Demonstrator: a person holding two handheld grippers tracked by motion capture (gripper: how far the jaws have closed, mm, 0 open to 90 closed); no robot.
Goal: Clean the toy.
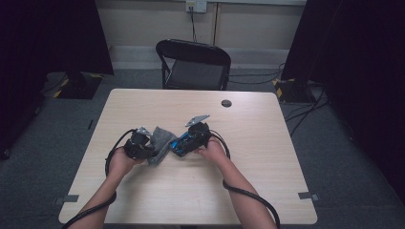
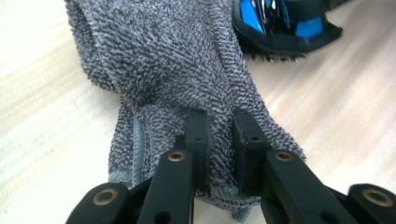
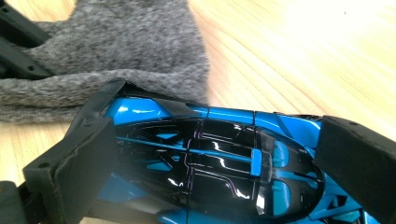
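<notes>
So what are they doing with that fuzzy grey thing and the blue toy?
A person sits at a wooden table with a hand-held gripper in each hand. The left hand-held gripper is pinched shut on the edge of a fuzzy grey cloth. The right hand-held gripper clamps a shiny blue and black toy car by its two ends. Car and cloth sit right next to each other, maybe for wiping or wrapping the car.

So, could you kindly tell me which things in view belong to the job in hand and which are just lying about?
Part of the job:
- grey cloth, pinched by the left tongs
- blue and black toy car, clamped in the right tongs

Just lying about:
- black folding chair behind the table
- dark round cap in the tabletop
</notes>
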